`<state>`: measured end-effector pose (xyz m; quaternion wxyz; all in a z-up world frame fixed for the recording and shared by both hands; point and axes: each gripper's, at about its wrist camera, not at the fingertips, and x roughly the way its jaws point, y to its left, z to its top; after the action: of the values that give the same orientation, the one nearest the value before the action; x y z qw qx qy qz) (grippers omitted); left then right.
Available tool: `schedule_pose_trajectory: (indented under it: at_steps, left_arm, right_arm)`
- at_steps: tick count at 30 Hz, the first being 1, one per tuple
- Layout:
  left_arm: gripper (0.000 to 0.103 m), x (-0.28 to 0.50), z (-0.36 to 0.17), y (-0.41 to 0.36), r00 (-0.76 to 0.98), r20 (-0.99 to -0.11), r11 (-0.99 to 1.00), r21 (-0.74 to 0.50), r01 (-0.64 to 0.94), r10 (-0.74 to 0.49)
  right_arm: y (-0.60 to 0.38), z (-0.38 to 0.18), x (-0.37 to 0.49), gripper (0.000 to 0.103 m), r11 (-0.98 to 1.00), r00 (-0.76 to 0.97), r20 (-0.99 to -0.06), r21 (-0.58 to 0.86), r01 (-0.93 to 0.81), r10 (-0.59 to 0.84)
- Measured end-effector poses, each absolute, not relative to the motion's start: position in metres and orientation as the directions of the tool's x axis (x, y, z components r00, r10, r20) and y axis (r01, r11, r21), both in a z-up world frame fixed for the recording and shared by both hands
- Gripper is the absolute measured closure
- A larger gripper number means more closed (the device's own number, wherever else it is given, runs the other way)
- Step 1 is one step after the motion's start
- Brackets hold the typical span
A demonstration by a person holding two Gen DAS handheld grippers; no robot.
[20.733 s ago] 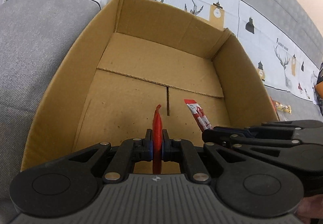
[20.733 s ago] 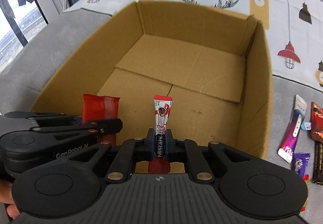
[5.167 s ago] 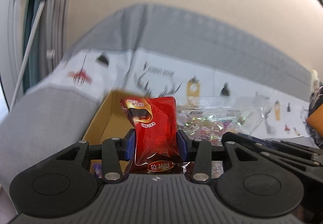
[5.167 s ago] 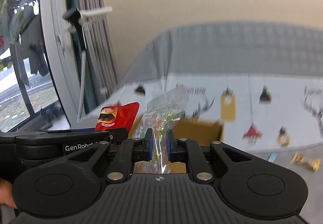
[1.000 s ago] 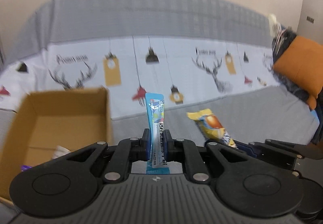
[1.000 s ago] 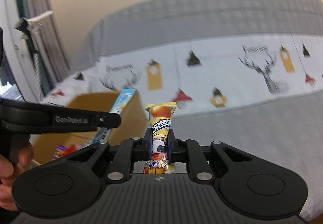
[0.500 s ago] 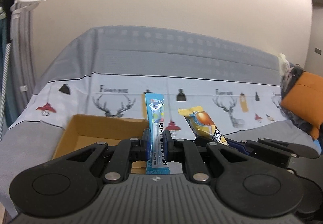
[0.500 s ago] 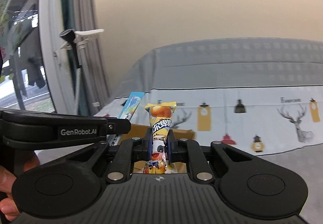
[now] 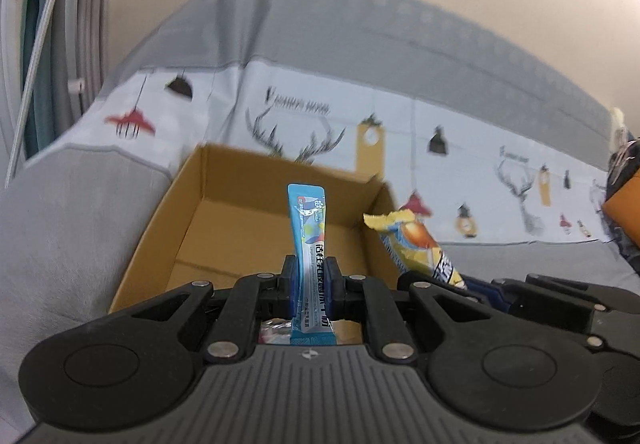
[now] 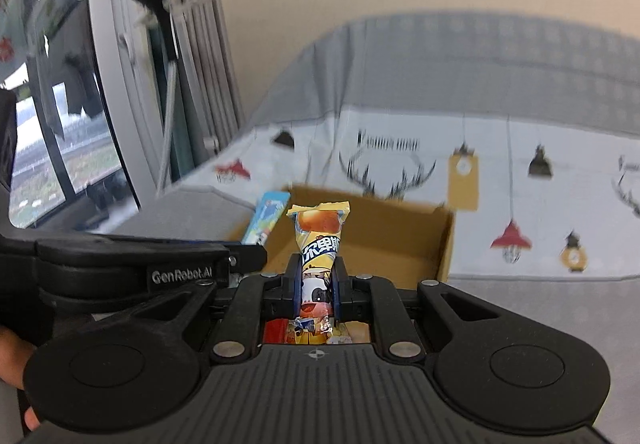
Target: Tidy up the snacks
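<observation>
My left gripper [image 9: 311, 280] is shut on a blue stick sachet [image 9: 310, 240], held upright above the near end of an open cardboard box [image 9: 224, 199]. My right gripper [image 10: 316, 276] is shut on a yellow snack packet [image 10: 320, 236], also over the box [image 10: 400, 232]. The yellow packet [image 9: 420, 248] shows at the right in the left wrist view; the blue sachet [image 10: 266, 217] shows at the left in the right wrist view. Some snack wrappers lie in the box below the fingers, mostly hidden.
The box sits on a grey sofa [image 9: 72, 211] with a white printed cover [image 9: 460, 163] over its backrest. A window and curtains [image 10: 120, 83] are at the left. An orange cushion [image 9: 624, 199] is at the far right.
Both grippers have swung left and come closer over the box while holding their snacks. The box now fills more of both views.
</observation>
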<state>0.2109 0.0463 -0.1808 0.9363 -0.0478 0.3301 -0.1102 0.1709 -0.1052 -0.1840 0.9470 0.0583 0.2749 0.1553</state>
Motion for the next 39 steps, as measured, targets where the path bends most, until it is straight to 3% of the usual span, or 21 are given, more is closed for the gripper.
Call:
schedule_pose_trajectory:
  at_steps: [8,16,17,19,20,21,24,26,30,33,39]
  left_arm:
    - [0.089,0.25,-0.251,0.06,0.666,-0.71,0.974,-0.165,0.159,-0.229]
    - [0.086,0.256,-0.274,0.074,0.639,-0.736,0.975,-0.177,0.134,-0.222]
    - [0.082,0.254,-0.272,0.076,0.644,-0.733,0.975,-0.179,0.128,-0.219]
    - [0.038,0.249,-0.259,0.082,0.652,-0.729,0.977,-0.191,0.099,-0.209]
    - [0.028,0.243,-0.249,0.085,0.666,-0.717,0.976,-0.197,0.09,-0.206]
    - [0.017,0.235,-0.236,0.088,0.686,-0.699,0.977,-0.194,0.093,-0.204]
    - [0.014,0.205,-0.196,0.089,0.727,-0.657,0.979,-0.163,0.123,-0.201]
    - [0.002,0.182,-0.17,0.082,0.741,-0.638,0.978,-0.143,0.153,-0.209]
    - [0.0,0.129,-0.125,0.065,0.754,-0.626,0.98,-0.103,0.17,-0.197]
    - [0.0,0.099,-0.099,0.052,0.728,-0.676,0.993,-0.07,0.092,-0.115]
    - [0.0,0.032,-0.054,0.035,0.763,-0.645,0.999,-0.006,0.048,-0.041]
  right_arm:
    - [-0.087,-0.248,0.215,0.088,0.951,0.696,-0.649,0.222,-0.213,0.307]
    - [-0.078,-0.274,0.227,0.088,0.957,0.655,-0.698,0.214,-0.197,0.291]
    - [-0.078,-0.275,0.226,0.086,0.957,0.652,-0.7,0.214,-0.196,0.291]
    - [-0.08,-0.272,0.223,0.077,0.959,0.661,-0.695,0.217,-0.181,0.283]
    - [-0.082,-0.269,0.22,0.062,0.957,0.663,-0.691,0.226,-0.181,0.288]
    - [-0.082,-0.264,0.215,0.054,0.956,0.667,-0.685,0.23,-0.184,0.293]
    - [-0.083,-0.242,0.196,0.052,0.956,0.682,-0.671,0.226,-0.185,0.291]
    - [-0.088,-0.22,0.18,0.046,0.95,0.685,-0.663,0.271,-0.155,0.301]
    - [-0.091,-0.165,0.139,0.009,0.937,0.693,-0.64,0.308,-0.165,0.332]
    - [-0.092,-0.127,0.1,0.006,0.941,0.71,-0.621,0.27,-0.205,0.333]
    - [-0.102,-0.086,0.043,0.001,0.953,0.713,-0.644,0.28,-0.119,0.278]
